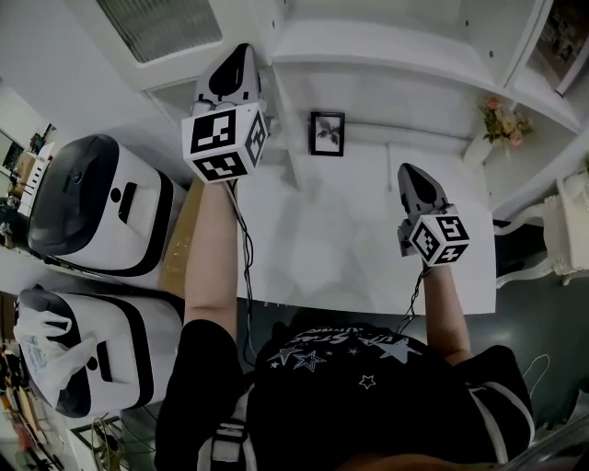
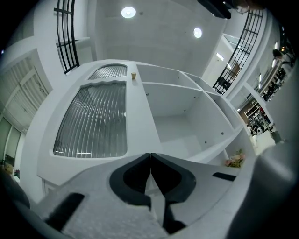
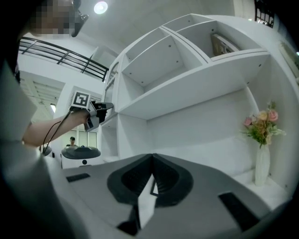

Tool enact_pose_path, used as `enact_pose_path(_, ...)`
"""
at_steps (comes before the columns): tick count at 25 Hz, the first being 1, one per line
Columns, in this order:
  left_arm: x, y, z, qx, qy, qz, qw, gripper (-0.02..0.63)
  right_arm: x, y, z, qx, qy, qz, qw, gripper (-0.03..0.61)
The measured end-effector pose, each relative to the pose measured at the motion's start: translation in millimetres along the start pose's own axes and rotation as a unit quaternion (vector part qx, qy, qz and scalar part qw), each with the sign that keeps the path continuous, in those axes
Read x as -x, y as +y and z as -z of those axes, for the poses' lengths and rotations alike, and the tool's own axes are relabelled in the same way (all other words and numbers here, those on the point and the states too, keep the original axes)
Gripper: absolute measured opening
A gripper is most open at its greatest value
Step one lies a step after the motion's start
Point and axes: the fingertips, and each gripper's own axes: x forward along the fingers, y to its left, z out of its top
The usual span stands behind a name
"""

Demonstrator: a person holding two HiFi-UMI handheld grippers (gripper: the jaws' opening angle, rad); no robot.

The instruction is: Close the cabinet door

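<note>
The white cabinet door [image 2: 93, 121] has a ribbed glass pane and lies about level with the white frame left of the open shelves [image 2: 180, 105]. In the head view the door [image 1: 166, 28] sits at the top left. My left gripper [image 2: 150, 154] is shut with nothing between its jaws. It is raised, with its tips close to the door's right stile; I cannot tell whether they touch. The head view shows the left gripper [image 1: 244, 51] up by the cabinet edge, and the right gripper view shows the left gripper [image 3: 100, 108] too. My right gripper [image 1: 406, 169] hangs shut and empty over the white counter [image 1: 368, 248].
A small framed picture [image 1: 328, 133] and a vase of flowers [image 1: 502, 124] stand on the counter by the back wall. Two white-and-black machines [image 1: 92, 207] [image 1: 83, 350] stand at the left. A white chair [image 1: 552, 235] is at the right. A small cup [image 2: 133, 75] stands on top of the cabinet.
</note>
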Motion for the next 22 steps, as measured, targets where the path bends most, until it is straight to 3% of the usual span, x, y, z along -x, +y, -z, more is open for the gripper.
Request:
enact_pose_path(11,43.4,-19.5,-2.4,-0.031,0.023,-0.038,0.9985,0.009,24.5,8.2,-15.3,-0.001,-0.012,-0.046,0.999,0.005)
enact_pose_path(17,128.7,-46.5,4.9,-0.01,0.033,-0.038,0.9987,0.009,36.3,47.3,3.4,0.001,0.009,-0.094,0.996,0.006)
enact_pose_path(22,225.6,-69.0,34.3,0.0,0.087,-0.048,0.9951,0.009,63.2,99.8,15.4,-0.001,0.021,-0.135,0.991,0.006)
